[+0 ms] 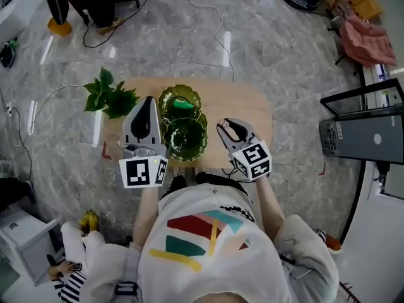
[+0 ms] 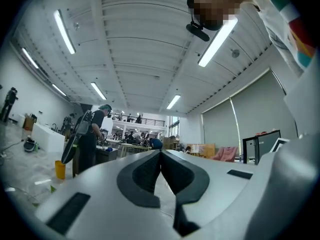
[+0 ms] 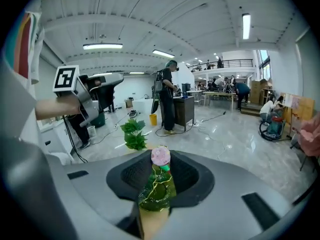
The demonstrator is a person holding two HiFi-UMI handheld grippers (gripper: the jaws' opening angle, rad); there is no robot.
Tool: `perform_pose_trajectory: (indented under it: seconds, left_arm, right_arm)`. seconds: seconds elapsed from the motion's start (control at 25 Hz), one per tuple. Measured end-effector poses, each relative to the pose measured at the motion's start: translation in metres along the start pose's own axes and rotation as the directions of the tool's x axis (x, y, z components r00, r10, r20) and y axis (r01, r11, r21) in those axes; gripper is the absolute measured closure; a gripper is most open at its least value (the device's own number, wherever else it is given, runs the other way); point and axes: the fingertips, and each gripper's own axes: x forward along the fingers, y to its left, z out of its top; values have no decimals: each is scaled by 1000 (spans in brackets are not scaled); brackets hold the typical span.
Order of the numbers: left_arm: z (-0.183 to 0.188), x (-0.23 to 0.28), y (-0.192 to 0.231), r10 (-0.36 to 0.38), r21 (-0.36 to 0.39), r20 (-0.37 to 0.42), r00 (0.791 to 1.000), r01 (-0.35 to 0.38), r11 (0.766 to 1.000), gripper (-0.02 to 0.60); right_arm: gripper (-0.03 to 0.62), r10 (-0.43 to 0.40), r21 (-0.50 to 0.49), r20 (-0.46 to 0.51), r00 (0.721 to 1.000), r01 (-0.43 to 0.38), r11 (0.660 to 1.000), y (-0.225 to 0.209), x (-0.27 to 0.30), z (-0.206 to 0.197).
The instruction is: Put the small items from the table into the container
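Note:
A small wooden table [image 1: 249, 106] carries two green glass dishes, a far one [image 1: 169, 98] with a small green item [image 1: 184, 105] in it and a near one [image 1: 185, 137]. My right gripper [image 1: 225, 127] hovers above the table's right half, shut on a small pink round item [image 3: 160, 156] at its tips. Through the gap between its jaws the green dishes [image 3: 157, 191] show below. My left gripper [image 1: 149, 101] hangs over the table's left part beside the dishes; its jaws [image 2: 160, 152] meet at the tips with nothing between them.
A leafy green plant [image 1: 110, 96] stands at the table's left end. Cables [image 1: 202, 17] trail over the marble floor behind the table. A computer case [image 1: 369, 134] stands to the right, and a person [image 1: 76, 257] sits at the lower left.

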Motion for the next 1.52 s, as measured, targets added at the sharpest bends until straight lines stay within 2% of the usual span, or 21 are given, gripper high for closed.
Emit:
perform_pose_trajectory:
  seconds: [0.12,0.2,0.32,0.48,0.64,0.76,0.92,1.04,1.12,1.28,1.4,1.44,1.52]
  left_arm:
    - [-15,7,1,-3,-50,-28,1000,2,999,573]
    - [-34,8,3,-2,-65,-74,997,-3,998,572]
    - [-65,2,8,8,-28,-136,991,-11,1000,573]
    - [-106,6,22,23,-14,-122,992,-25,1000,572]
    - [-139,-7,29,60,-15,-124,990,-63,998,573]
    - [-158,-12,36,70,-14,-137,988,-73,997,573]
    - [-166,-10,42,78,-37,-137,988,-84,996,572]
    - [-152,-8,40,66,-34,-114,991,-70,997,572]
    - [-138,-7,39,61,-19,-103,993,-63,998,573]
    - [-95,-9,39,57,-9,-62,996,-58,998,572]
    - [-53,-10,31,44,7,-26,999,-43,999,572]
    - [-38,-11,27,38,13,-16,999,-38,999,574]
    - [-11,-15,18,33,14,-4,999,-33,999,572]
  right_arm:
    - [477,33,-73,-68,997,-38,997,-17,26,-23]
    - [477,73,-134,-129,989,-91,987,-23,50,-50]
    - [477,165,-200,-234,958,-213,956,-22,91,-109]
    - [478,216,-287,-314,925,-309,907,-32,159,-185]
    - [477,269,-287,-382,884,-390,875,-22,198,-247]
    - [477,294,-269,-394,871,-415,869,-11,217,-263]
    - [476,318,-213,-401,859,-425,880,-4,231,-267]
    - [442,322,-172,-416,851,-421,891,-5,232,-266]
    - [441,312,-152,-412,856,-402,903,-10,226,-258]
    - [442,234,-134,-365,901,-299,945,-36,199,-217]
    - [444,160,-58,-291,943,-185,981,-61,159,-163]
    - [458,132,-13,-247,960,-139,990,-67,141,-140]
    - [573,54,65,-130,990,-46,997,-73,100,-88]
